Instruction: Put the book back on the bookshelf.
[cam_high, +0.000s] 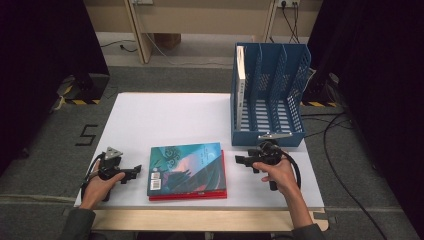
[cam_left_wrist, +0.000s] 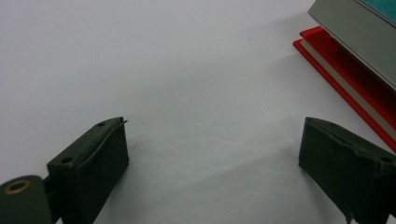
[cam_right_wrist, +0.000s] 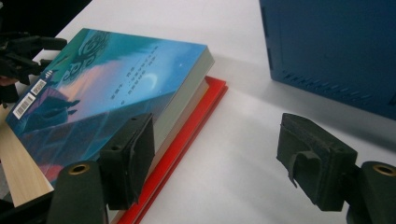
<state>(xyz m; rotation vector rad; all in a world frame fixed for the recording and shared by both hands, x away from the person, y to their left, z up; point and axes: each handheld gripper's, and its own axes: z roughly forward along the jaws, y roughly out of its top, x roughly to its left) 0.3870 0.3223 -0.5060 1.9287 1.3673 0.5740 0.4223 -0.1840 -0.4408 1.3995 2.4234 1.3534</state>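
Teal-covered book (cam_high: 187, 167) stacked on a red book (cam_high: 190, 195) at the white table's (cam_high: 165, 117) near edge, left gripper (cam_high: 131, 172) and right gripper (cam_high: 245, 160) flanking the stack, both jaws wide open and empty, blue file rack (cam_high: 270, 95) behind the right gripper

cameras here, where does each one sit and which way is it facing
High view: above the near edge, looking forward and down on table, books, rack; forearms, both hands show.
Left gripper view: on left gripper, facing the books' corner; open jaws show.
Right gripper view: on right gripper, facing books and rack; open jaws show.
All share the books.
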